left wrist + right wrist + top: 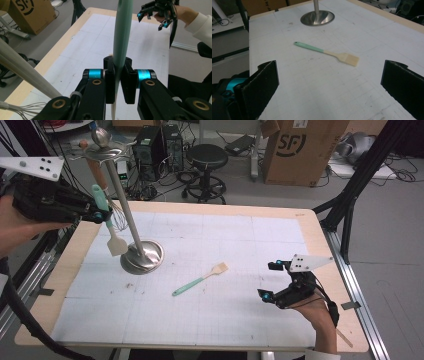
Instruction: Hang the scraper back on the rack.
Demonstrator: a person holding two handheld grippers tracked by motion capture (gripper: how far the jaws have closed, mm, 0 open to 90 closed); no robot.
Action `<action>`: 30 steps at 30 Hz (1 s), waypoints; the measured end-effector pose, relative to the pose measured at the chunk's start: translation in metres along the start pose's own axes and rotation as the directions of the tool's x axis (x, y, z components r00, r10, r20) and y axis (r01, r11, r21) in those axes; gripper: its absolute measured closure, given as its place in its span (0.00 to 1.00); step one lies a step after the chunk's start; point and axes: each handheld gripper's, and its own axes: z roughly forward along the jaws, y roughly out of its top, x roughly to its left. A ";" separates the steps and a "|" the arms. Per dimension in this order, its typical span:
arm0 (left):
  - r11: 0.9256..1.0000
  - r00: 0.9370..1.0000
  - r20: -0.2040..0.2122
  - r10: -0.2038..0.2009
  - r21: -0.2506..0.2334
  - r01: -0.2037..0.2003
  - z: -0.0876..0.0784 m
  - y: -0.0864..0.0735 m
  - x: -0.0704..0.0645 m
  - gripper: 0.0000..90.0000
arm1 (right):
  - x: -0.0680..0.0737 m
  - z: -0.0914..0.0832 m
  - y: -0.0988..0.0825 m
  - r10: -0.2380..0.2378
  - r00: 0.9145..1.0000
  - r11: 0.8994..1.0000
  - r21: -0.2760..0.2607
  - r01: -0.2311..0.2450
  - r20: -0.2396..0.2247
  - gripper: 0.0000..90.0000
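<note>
A: The left gripper point(102, 214) is clamped on the mint-handled spatula with a cream blade point(111, 227), held up beside the steel utensil stand point(142, 256).

B: Its blade could knock the pole. The right gripper point(270, 280) hangs wide open near the mint-handled pastry brush point(200, 279) lying mid-table.

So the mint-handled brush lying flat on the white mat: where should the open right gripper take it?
Probably mid-handle. The mint-handled brush lies flat with bare mat around it, so the open right gripper could descend from above, jaws straddling the slim green handle crosswise, away from the soft bristles.
</note>
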 end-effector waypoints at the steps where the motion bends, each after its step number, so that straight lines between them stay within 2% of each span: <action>1: 1.000 1.000 -0.001 -0.004 0.001 0.004 0.000 0.001 0.001 0.92 | 0.000 0.000 -0.001 0.006 1.000 1.000 -0.001 -0.006 0.006 0.00; 9: 0.998 0.998 -0.012 -0.055 0.029 0.056 0.004 0.005 0.015 0.92 | 0.001 0.003 -0.002 0.004 1.000 1.000 -0.005 -0.004 0.001 0.00; 14: 0.996 0.996 -0.023 -0.087 0.016 0.088 -0.001 0.005 0.023 0.92 | 0.000 0.002 -0.002 0.002 1.000 1.000 -0.017 -0.002 0.004 0.00; 30: 0.990 0.991 -0.028 -0.131 0.042 0.132 0.002 0.011 0.036 0.92 | 0.000 0.002 -0.002 0.001 1.000 1.000 -0.018 -0.001 0.009 0.00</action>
